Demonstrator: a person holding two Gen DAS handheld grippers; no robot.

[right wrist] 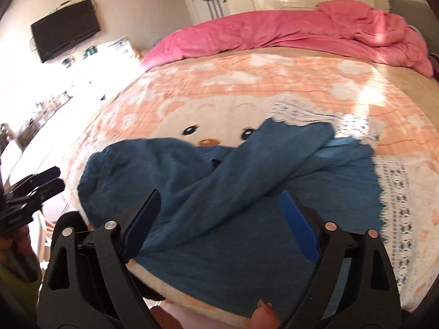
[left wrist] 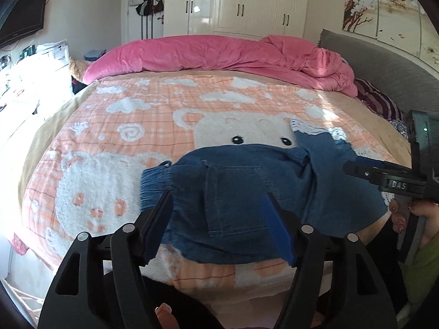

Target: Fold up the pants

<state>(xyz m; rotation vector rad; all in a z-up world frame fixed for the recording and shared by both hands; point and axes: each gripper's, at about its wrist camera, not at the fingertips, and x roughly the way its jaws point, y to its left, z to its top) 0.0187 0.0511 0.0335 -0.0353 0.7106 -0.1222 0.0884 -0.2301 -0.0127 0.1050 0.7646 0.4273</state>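
Observation:
Blue denim pants [left wrist: 247, 181] with white lace hems [left wrist: 310, 128] lie crumpled on the bed near its front edge. One leg lies folded over the other in the right wrist view [right wrist: 247, 175]. My left gripper [left wrist: 219, 219] is open, its fingers either side of the waist end with the back pocket. My right gripper [right wrist: 219, 219] is open over the leg cloth. It shows at the right edge of the left wrist view [left wrist: 354, 168], and the left gripper shows at the left edge of the right wrist view [right wrist: 49, 181].
The bed is covered by a peach blanket with a white bear [left wrist: 153, 126]. A pink duvet [left wrist: 219, 54] is bunched along the far side. A grey headboard [left wrist: 384, 63] stands at right. A TV [right wrist: 65, 30] hangs on the left wall.

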